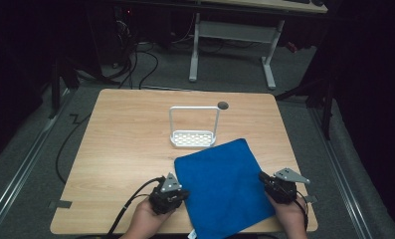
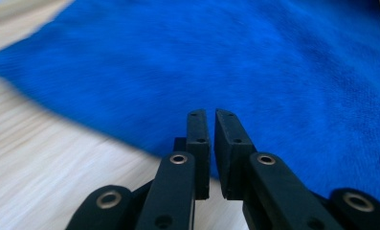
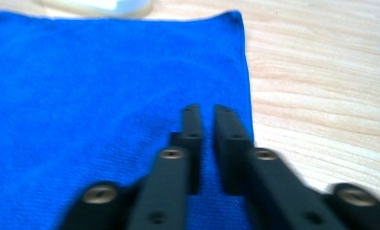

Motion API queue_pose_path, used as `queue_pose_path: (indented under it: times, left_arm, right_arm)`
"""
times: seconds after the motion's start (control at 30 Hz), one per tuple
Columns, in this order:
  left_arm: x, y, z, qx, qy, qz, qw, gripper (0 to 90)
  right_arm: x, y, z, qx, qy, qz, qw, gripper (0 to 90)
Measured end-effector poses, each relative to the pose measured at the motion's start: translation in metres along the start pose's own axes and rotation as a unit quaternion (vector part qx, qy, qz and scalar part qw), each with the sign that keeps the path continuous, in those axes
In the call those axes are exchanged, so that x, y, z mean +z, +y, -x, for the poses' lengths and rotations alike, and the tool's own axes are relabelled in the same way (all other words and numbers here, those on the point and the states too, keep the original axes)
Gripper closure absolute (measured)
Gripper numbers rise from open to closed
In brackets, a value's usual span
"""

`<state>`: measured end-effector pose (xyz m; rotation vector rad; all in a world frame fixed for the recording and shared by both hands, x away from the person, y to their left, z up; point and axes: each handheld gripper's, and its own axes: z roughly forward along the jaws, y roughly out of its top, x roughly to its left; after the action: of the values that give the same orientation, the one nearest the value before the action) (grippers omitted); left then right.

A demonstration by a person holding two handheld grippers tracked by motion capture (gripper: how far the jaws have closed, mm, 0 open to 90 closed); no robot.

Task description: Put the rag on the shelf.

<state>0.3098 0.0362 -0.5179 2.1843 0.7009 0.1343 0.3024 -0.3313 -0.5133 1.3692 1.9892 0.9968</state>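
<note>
A blue cloth [image 1: 220, 184] lies flat on the wooden table [image 1: 120, 149], at its near right part. My left gripper [image 1: 184, 192] rests at the cloth's left edge, held by a hand. In the left gripper view its jaws [image 2: 211, 115] stand close together over the edge of the cloth [image 2: 235, 57], with nothing seen between them. My right gripper [image 1: 262, 179] sits at the cloth's right edge. In the right gripper view its jaws [image 3: 203, 109] are shut just inside the border of the cloth [image 3: 82, 86], with bare wood to the right.
A white wire rack [image 1: 192, 138] with a tall hoop handle stands beyond the cloth at mid-table; its blurred base [image 3: 96, 5] shows past the cloth's far edge. A small grey round spot [image 1: 223, 105] lies behind the rack. Cables trail off the table's near left.
</note>
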Motion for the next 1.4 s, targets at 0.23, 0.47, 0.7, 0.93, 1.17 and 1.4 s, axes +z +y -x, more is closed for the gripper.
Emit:
queue_pose_path:
  times: [0.23,0.47,0.7,0.93,1.17,1.4]
  left_arm:
    - [0.013,0.000,0.006,0.007,-0.011,-0.023,0.9996,85.7]
    - [0.002,-0.009,-0.005,0.000,-0.005,-0.022,0.9997,86.3]
    - [-0.034,-0.038,-0.034,-0.037,0.011,-0.015,0.9992,86.4]
    - [-0.074,-0.059,-0.071,-0.104,0.066,0.007,0.9923,76.8]
    - [-0.051,-0.035,-0.077,-0.098,0.061,0.021,0.9931,64.0]
    - [-0.030,-0.027,-0.081,-0.082,0.079,0.006,0.9934,67.6]
  right_arm:
    - [0.012,-0.002,-0.002,-0.031,-0.012,-0.047,0.9983,90.0]
    - [0.012,-0.007,-0.015,-0.040,0.013,-0.065,0.9970,90.0]
    - [0.007,-0.002,-0.043,-0.057,0.077,-0.050,0.9941,88.2]
    - [0.017,0.007,-0.054,-0.056,0.089,-0.030,0.9940,83.5]
    - [0.053,0.030,-0.067,-0.068,0.072,-0.027,0.9947,78.2]
    - [0.075,0.035,-0.065,-0.063,0.052,-0.049,0.9955,78.4]
